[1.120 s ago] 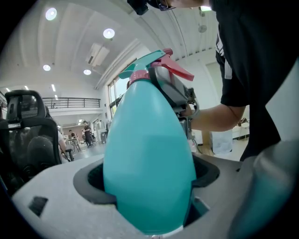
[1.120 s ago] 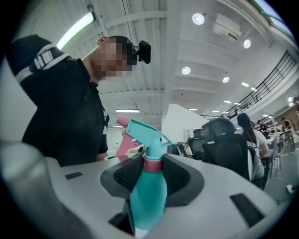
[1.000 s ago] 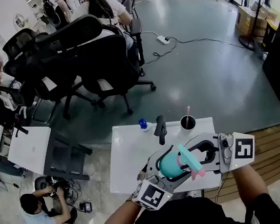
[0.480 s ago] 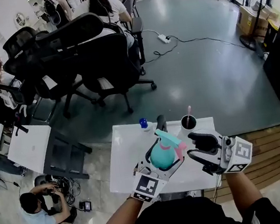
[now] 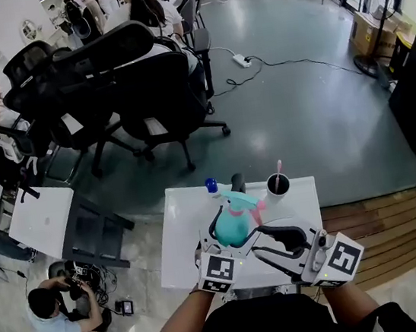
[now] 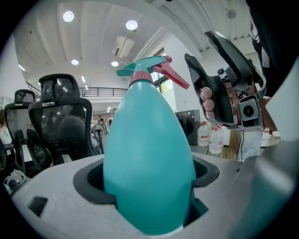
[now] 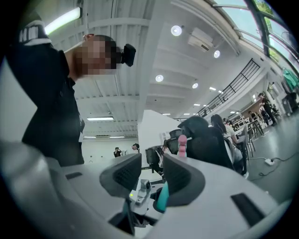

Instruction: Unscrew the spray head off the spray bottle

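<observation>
Right gripper (image 7: pixel 152 176), nearest the person: jaws partway apart and closing, nothing between the pads, touching nothing. Just beyond it, left gripper (image 5: pixel 232 236) is clamped on the fat lower body of the teal spray bottle (image 6: pixel 149 154), held over the white table (image 5: pixel 182 230). Spray head (image 6: pixel 148 70), teal with a pink trigger, sits on the bottle neck, clear of both grippers. Farther back on the table is a black cup (image 5: pixel 277 184); office chairs (image 5: pixel 142 78) stand beyond.
</observation>
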The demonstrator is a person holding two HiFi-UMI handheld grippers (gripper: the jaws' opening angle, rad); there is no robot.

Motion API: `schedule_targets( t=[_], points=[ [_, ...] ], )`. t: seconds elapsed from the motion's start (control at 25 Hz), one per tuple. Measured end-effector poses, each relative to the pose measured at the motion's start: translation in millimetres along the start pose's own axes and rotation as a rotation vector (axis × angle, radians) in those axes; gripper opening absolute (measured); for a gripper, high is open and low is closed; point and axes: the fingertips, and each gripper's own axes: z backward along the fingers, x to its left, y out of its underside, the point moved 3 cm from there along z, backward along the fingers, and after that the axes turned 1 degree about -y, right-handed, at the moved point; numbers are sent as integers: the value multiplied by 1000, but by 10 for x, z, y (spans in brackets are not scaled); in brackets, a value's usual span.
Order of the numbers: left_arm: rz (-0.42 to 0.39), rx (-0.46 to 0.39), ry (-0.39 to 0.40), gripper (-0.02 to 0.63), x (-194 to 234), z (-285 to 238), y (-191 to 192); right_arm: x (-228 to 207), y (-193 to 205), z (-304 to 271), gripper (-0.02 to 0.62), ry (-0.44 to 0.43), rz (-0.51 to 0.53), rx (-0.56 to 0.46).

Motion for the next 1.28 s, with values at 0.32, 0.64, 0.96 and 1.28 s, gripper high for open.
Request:
schedule_targets(
  t=[0.32, 0.64, 0.96, 1.28],
  points=[
    [1, -10, 1, 465, -67, 63, 35, -183, 100, -23, 152, 140, -64, 43],
    [-52, -9, -3, 465, -169, 80, -21, -260, 155, -94, 188, 195, -90, 72],
    [-92, 17, 1, 465, -272, 63, 86, -317, 194, -145, 193, 221, -102, 103],
    [-122, 1, 11, 465, -331, 62, 7, -365, 236, -155, 140, 225, -92, 122]
  ],
)
